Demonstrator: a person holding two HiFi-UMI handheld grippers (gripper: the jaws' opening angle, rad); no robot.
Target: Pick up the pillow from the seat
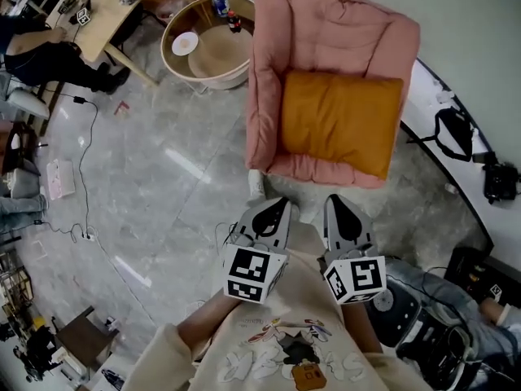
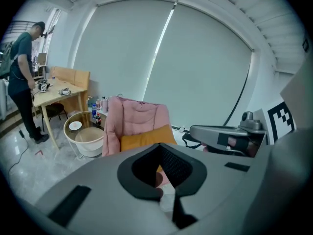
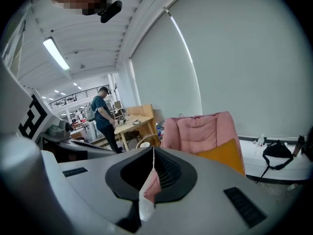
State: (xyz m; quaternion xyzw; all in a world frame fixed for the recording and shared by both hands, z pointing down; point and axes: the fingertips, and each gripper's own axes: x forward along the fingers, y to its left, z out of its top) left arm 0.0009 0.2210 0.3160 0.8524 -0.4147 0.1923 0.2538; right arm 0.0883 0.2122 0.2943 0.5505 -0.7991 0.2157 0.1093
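Head view shows the mustard-orange pillow (image 1: pixel 342 120), plump and faintly creased, lying flat on the seat of the pink chair (image 1: pixel 326 23), filling it nearly edge to edge. The left tongs (image 1: pixel 275 208) and right tongs (image 1: pixel 343 206) hang closed and empty, short of the chair's front edge.

I log this as a lab or open workshop hall, not a home. A cable (image 1: pixel 86 161) trails over the polished grey floor, a person (image 3: pixel 102 115) stands at a wooden workbench (image 1: pixel 106 10) cluttered with gear, and strip lights (image 3: pixel 55 53) run along a high ceiling. The pink armchair (image 1: pixel 326 31) and round side table (image 1: pixel 168 43) by the big roller blind (image 2: pixel 195 67) are the only homely pieces I see.
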